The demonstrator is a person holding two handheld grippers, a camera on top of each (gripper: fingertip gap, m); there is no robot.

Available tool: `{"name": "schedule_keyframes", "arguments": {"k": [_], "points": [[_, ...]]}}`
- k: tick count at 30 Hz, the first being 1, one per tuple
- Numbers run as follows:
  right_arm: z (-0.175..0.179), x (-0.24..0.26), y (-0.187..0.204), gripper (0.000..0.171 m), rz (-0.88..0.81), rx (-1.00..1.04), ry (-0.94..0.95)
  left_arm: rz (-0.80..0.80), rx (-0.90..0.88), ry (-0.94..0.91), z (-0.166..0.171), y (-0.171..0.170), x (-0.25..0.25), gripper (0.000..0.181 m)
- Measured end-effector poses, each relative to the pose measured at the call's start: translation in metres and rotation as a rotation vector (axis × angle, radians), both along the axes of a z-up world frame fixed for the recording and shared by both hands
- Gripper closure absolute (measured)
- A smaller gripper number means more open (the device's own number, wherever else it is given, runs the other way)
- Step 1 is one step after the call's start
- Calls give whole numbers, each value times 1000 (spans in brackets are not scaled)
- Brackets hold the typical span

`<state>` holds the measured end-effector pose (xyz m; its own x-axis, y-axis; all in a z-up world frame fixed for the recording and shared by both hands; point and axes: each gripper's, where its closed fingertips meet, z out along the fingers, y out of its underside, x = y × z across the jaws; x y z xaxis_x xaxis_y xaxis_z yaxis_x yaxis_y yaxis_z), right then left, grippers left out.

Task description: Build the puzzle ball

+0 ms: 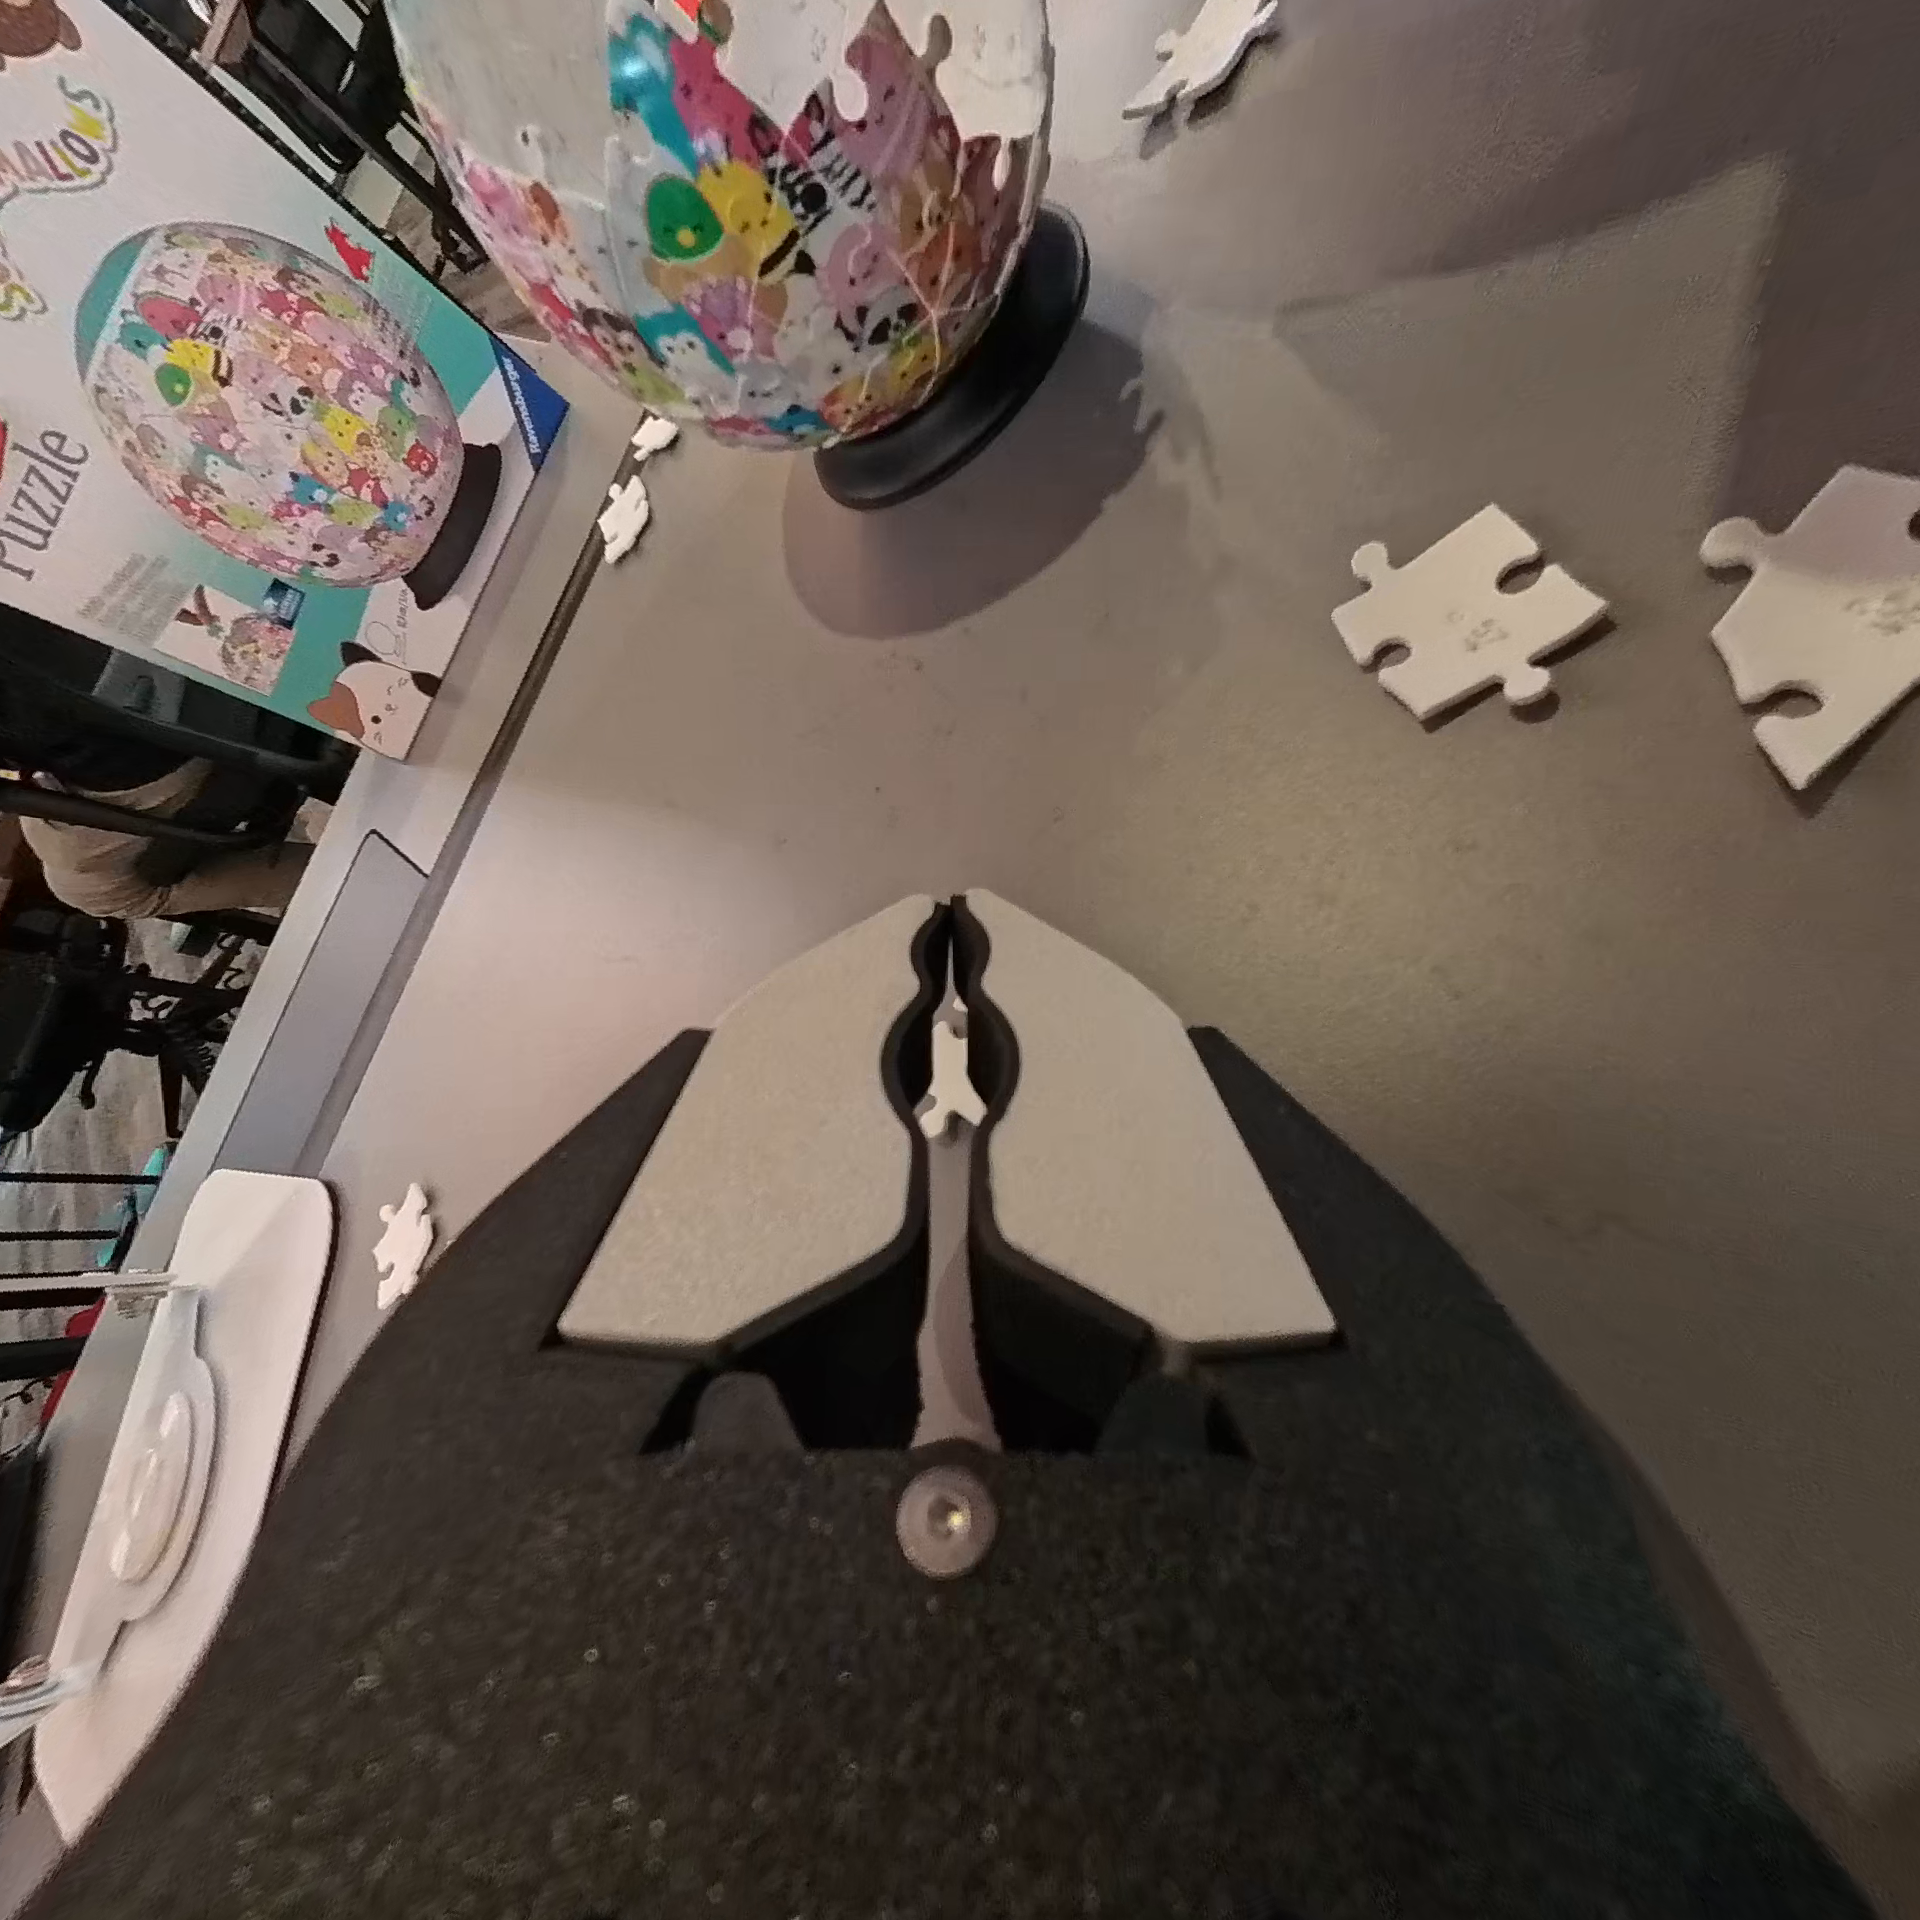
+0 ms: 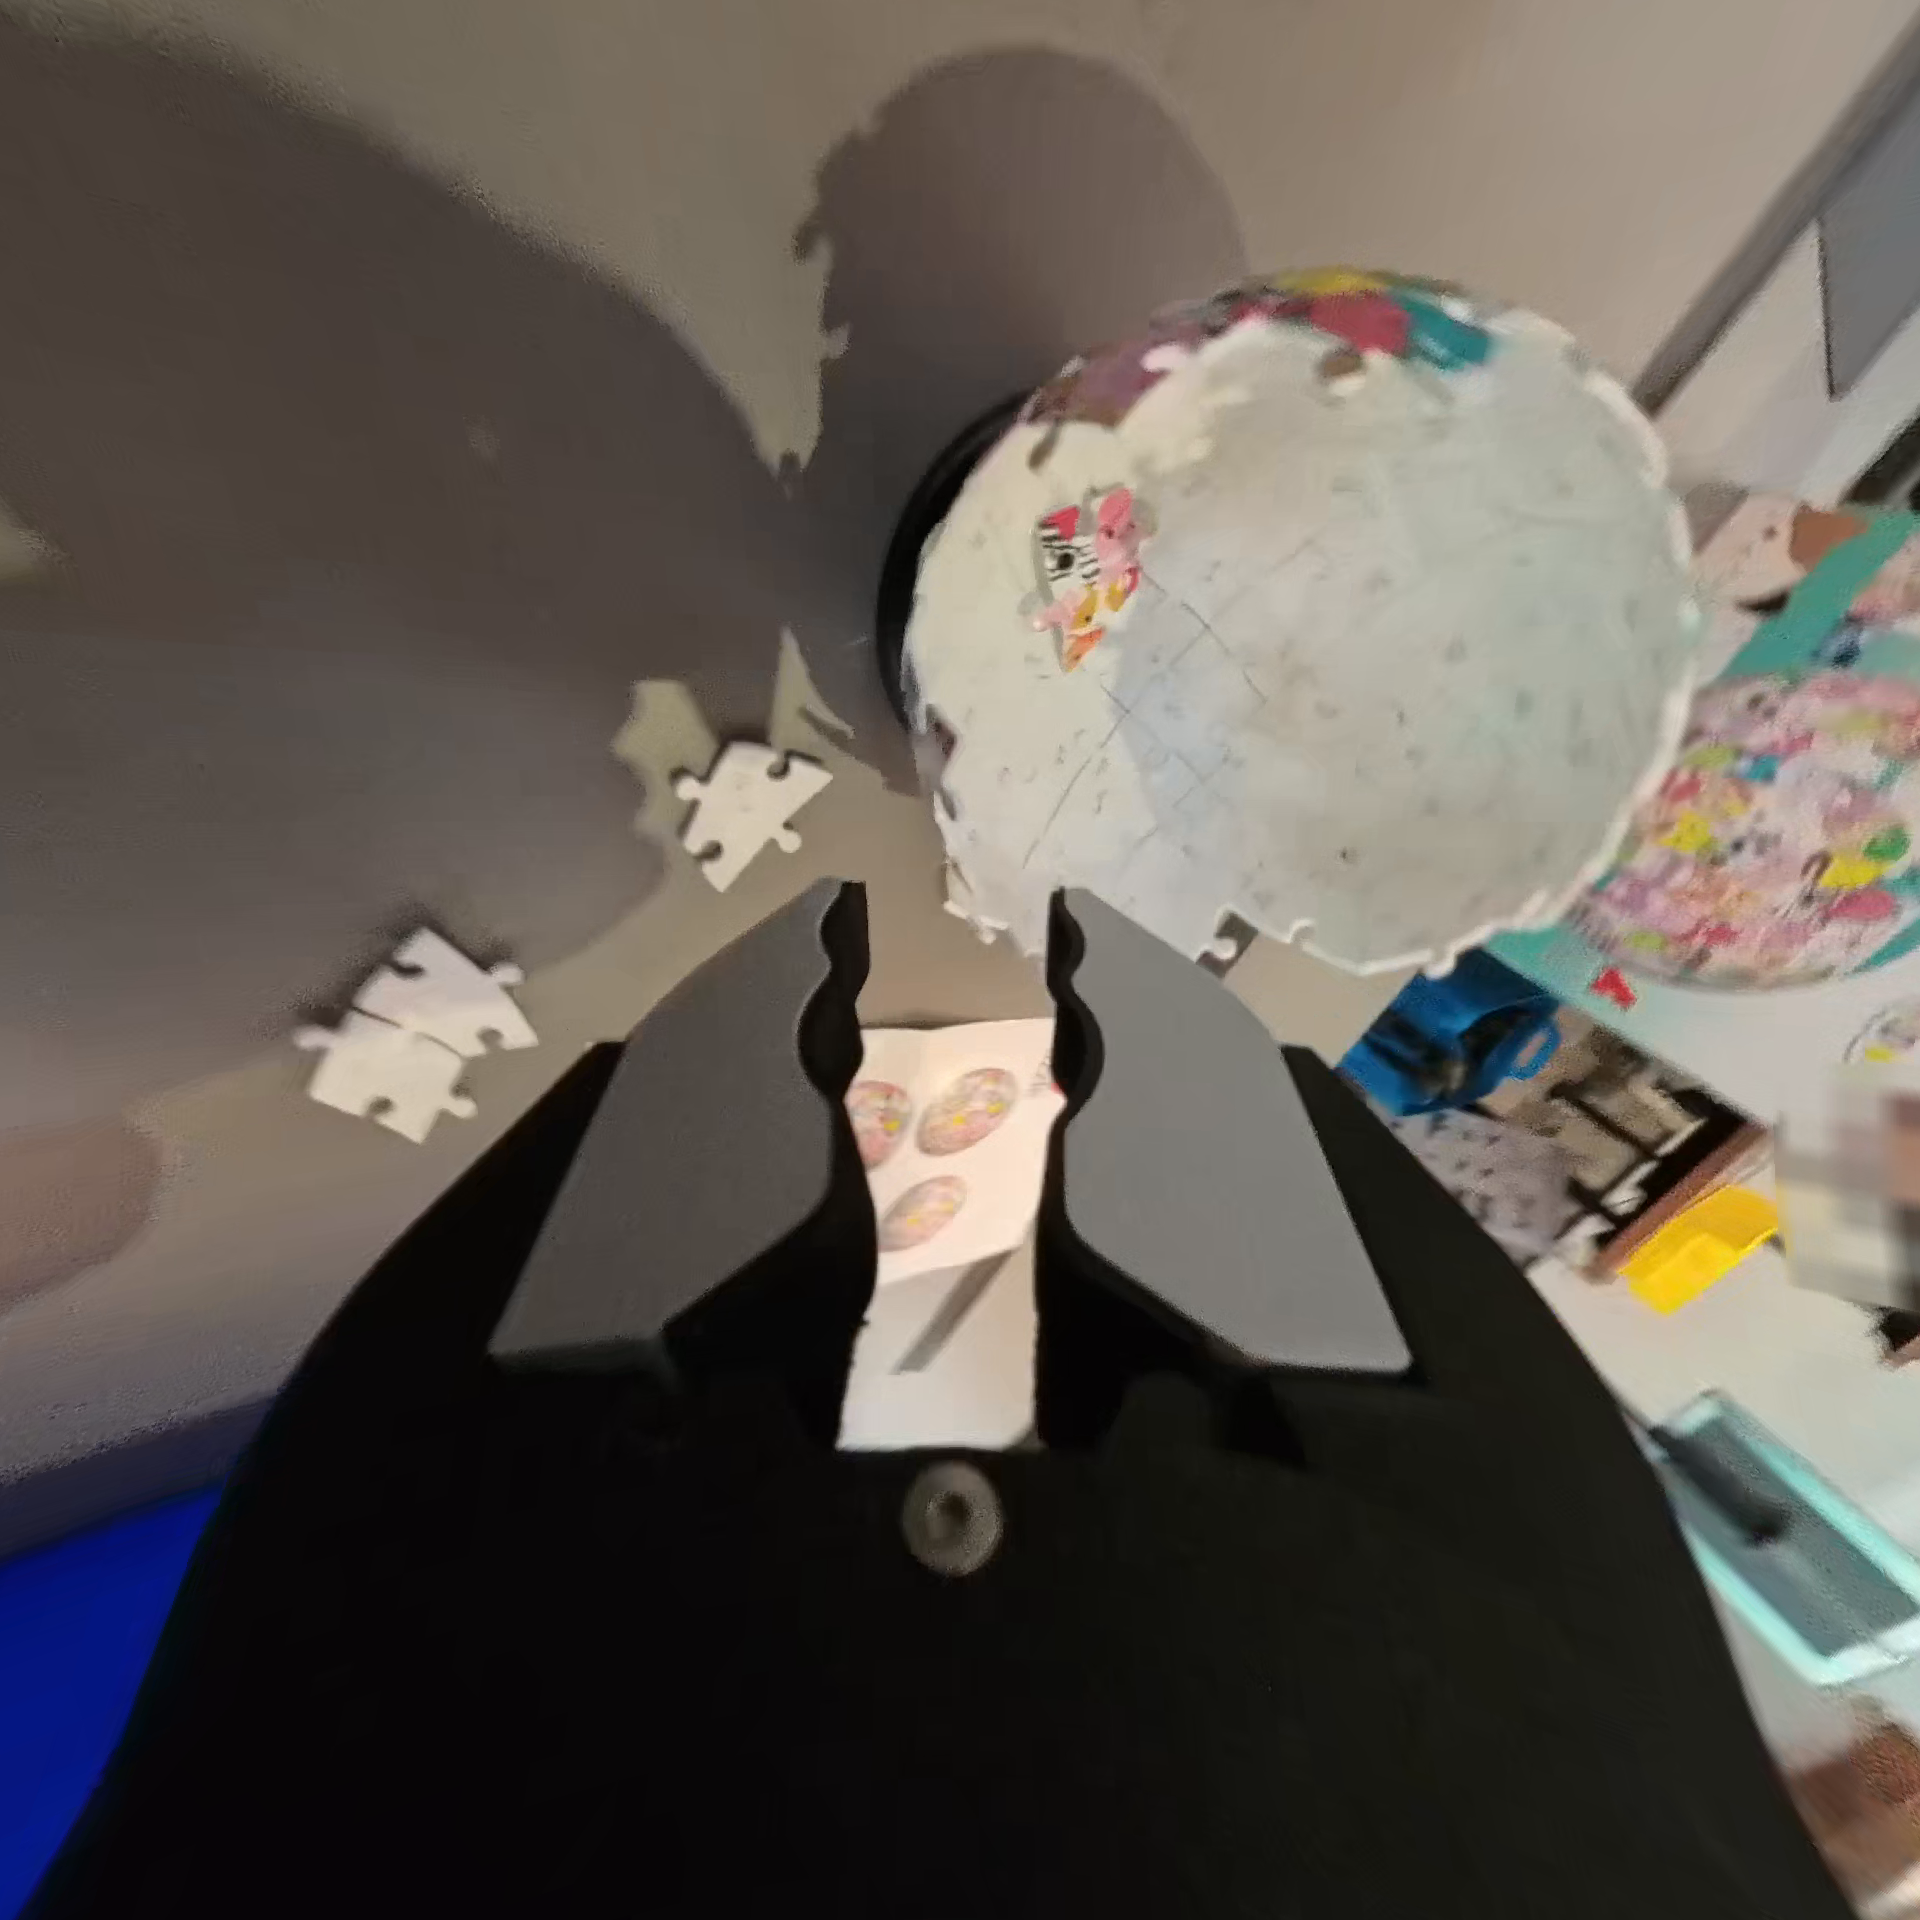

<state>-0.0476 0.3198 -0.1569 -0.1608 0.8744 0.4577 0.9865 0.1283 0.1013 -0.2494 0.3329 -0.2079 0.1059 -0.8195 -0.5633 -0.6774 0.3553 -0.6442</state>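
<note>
The half-built puzzle ball (image 1: 748,229) stands on a black stand (image 1: 966,416) at the far side of the grey table. Its outside is coloured. The right wrist view shows its white inner shell (image 2: 1299,644) with one coloured patch. My left gripper (image 1: 954,906) is shut, with a small white puzzle piece (image 1: 951,1081) in the oval gap between its fingers, well short of the ball. My right gripper (image 2: 954,899) is open and empty, just below the ball's jagged rim. Loose white pieces (image 1: 1470,613) (image 1: 1829,613) lie face down to the right of my left gripper. More pieces (image 2: 753,810) (image 2: 416,1029) lie left of my right gripper.
The puzzle box (image 1: 281,416) lies left of the ball and also shows in the right wrist view (image 2: 1787,779). A printed sheet (image 2: 945,1132) lies under my right gripper. Small pieces (image 1: 623,509) (image 1: 400,1242) sit by the table's left edge, near a white tray (image 1: 260,1247). Across from one pair of fingers to the other is roughly 20 centimetres.
</note>
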Motion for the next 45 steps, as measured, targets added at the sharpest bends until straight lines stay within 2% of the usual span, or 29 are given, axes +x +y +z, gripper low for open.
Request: {"name": "schedule_keyframes", "arguments": {"k": [2, 6, 13, 16, 17, 19, 22, 24, 26, 28, 31, 34, 37, 39, 41, 43, 45], "points": [[3, -1, -7, 145, -103, 1, 91, 0, 2, -2, 1, 0, 0, 181], [-1, -7, -18, 141, -248, 30, 227, -2, -4, -5, 1, 0, 1, 181], [2, 3, -22, 145, -132, -23, 164, -34, 25, -1, 1, -3, 6, 181], [22, 22, -16, 145, -215, -17, 155, -40, 28, -17, 3, 0, 9, 181], [32, 25, -17, 144, -291, 0, 211, -28, 16, -31, 6, 3, 9, 181], [50, 19, -21, 143, -447, 77, 441, 11, -25, -73, 11, 12, 7, 181], [63, 12, -35, 144, -654, 228, 915, 81, -99, -152, 21, 28, 3, 181], [55, 6, -57, 144, -748, 226, 1205, 111, -164, -187, 23, 35, 2, 178], [43, -5, -88, 144, -815, 167, 1362, 135, -221, -191, 20, 38, 1, 172], [36, -10, -118, 140, -848, 207, 1456, 162, -241, -192, 18, 41, -1, 169], [30, -10, -159, 140, -854, 344, 1545, 218, -270, -209, 19, 44, -3, 168], [37, -16, -183, 140, -843, 326, 1545, 273, -338, -260, 21, 42, -1, 163], [39, -12, -188, 140, -829, 375, 1536, 330, -388, -316, 25, 39, -2, 161], [29, -11, -187, 140, -867, 335, 1518, 378, -399, -376, 31, 38, -5, 162], [18, -11, -186, 140, -915, 282, 1492, 362, -436, -459, 46, 27, 3, 162], [11, -11, -186, 140, -946, 243, 1492, 320, -464, -416, 57, 11, 24, 163], [5, -5, -184, 138, -981, 236, 1499, 353, -429, -254, 61, 4, 47, 177]]}}
